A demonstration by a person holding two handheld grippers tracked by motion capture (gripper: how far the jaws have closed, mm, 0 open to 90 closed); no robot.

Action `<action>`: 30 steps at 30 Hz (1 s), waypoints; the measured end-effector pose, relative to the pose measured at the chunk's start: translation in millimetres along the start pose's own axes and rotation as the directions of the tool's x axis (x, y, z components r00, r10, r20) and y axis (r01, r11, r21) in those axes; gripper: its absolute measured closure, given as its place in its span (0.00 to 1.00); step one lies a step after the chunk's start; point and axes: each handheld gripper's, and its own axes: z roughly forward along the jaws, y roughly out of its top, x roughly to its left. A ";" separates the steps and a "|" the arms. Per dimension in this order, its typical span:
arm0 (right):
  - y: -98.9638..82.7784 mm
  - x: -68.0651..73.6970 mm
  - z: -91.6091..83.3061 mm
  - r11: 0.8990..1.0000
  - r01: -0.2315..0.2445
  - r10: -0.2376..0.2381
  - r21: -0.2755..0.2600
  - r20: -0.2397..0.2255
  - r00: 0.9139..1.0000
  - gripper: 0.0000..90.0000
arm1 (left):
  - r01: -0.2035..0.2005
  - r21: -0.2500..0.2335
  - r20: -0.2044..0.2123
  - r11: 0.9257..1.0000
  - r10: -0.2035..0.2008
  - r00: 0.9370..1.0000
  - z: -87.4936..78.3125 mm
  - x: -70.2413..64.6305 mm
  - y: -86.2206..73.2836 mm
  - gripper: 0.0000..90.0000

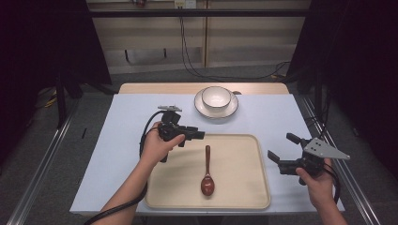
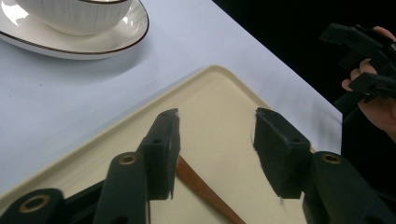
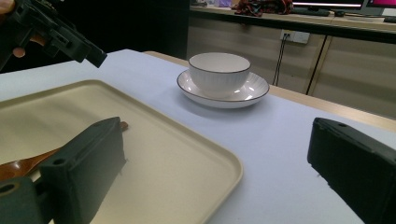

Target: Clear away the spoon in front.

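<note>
Spoon [image 1: 207, 171]: wooden, lying lengthwise mid-tray [image 1: 244, 192], bowl end toward its near edge, handle tip toward the far edge. Your left gripper [image 1: 197, 134] hovers agape just above that tip; likely step, grasping it: centre the handle between the jaws before closing. Right gripper [image 1: 281, 152]: agape, empty, off the tray's right edge.

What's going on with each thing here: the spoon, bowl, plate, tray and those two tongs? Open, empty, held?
Spoon: lying flat in the tray, untouched.
Tray: flat on the table, holding just the spoon.
Bowl: upright on the plate, looks empty.
Plate: flat on the table, under the bowl.
Left tongs: open, holding nothing, above the tray's far left corner.
Right tongs: open, holding nothing, right of the tray.
</note>
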 end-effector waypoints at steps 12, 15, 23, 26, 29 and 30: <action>-0.1 1.3 -0.3 1.000 -0.005 0.005 -0.001 -0.005 1.000 0.04 | -0.047 -0.030 -0.025 0.998 0.046 0.999 -7.0 -5.8 -0.2 0.40; 0.0 1.3 -1.2 1.000 -0.005 0.005 0.004 0.000 1.000 0.04 | -0.068 -0.032 -0.028 0.997 0.068 0.997 -8.8 -6.4 -0.2 0.39; -0.2 1.5 -0.1 1.000 -0.007 0.007 0.004 -0.004 1.000 0.04 | -0.093 -0.048 -0.046 0.995 0.090 0.995 -17.9 -6.7 -2.7 0.32; -0.3 1.5 0.0 1.000 -0.006 0.006 0.004 -0.005 1.000 0.04 | -0.092 -0.062 -0.048 0.994 0.089 0.995 -23.3 -5.7 -4.0 0.31; -0.5 1.0 0.3 1.000 0.003 -0.003 0.007 -0.008 1.000 0.04 | -0.093 -0.067 -0.055 0.993 0.089 0.994 -27.3 -5.2 -5.1 0.28; -0.4 1.2 0.4 1.000 0.000 0.000 0.005 -0.007 1.000 0.04 | -0.092 -0.067 -0.056 0.993 0.088 0.995 -28.7 -5.4 -5.4 0.28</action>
